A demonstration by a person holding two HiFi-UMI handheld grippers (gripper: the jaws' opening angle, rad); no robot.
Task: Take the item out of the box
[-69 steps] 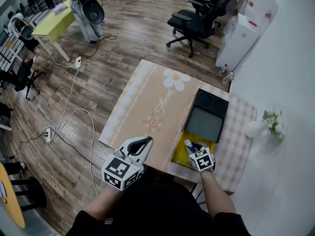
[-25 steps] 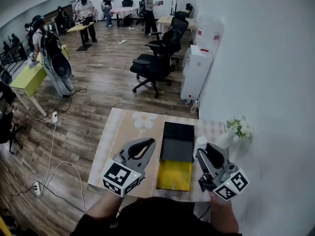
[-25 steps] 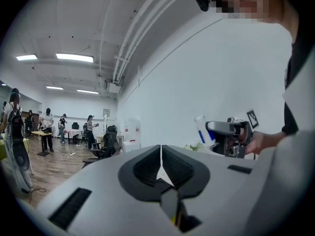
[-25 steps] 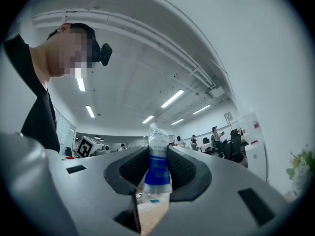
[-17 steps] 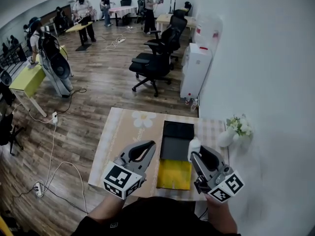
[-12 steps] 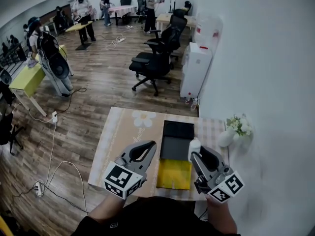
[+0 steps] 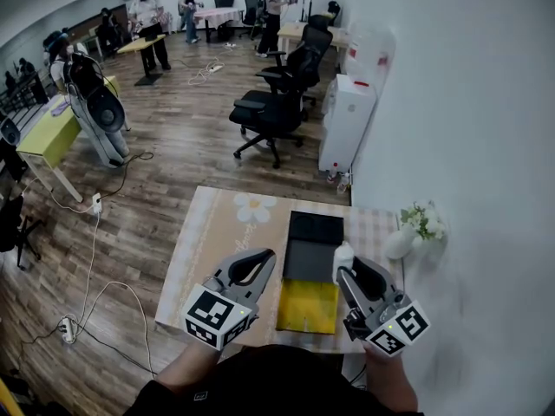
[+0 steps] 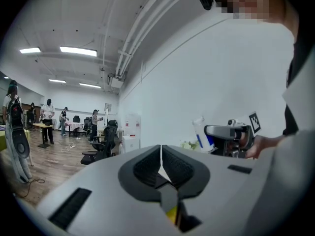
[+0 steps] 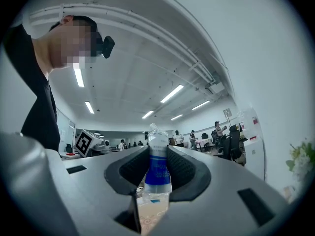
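Note:
An open box with a yellow inside (image 7: 310,307) and a black lid (image 7: 314,246) folded back lies on the table. My right gripper (image 7: 345,267) is raised over the box's right edge, shut on a small white bottle with a blue label (image 7: 343,253). In the right gripper view the bottle (image 9: 157,167) stands upright between the pads, its top poking above the jaws. My left gripper (image 7: 263,256) hovers left of the box, shut and holding nothing; its tips meet (image 8: 161,148). From the left gripper view, the right gripper (image 8: 220,132) and the bottle (image 8: 201,134) show side-on.
The table has a beige flower-print mat (image 7: 227,224) and a checked cloth (image 7: 375,225). A white vase with flowers (image 7: 406,237) stands at the table's right by the wall. Beyond are an office chair (image 7: 270,109), a white unit (image 7: 347,120) and people far back.
The right gripper left the box with the bottle and came up. Over the last second it shifted slightly left toward the box. The left gripper barely moved.

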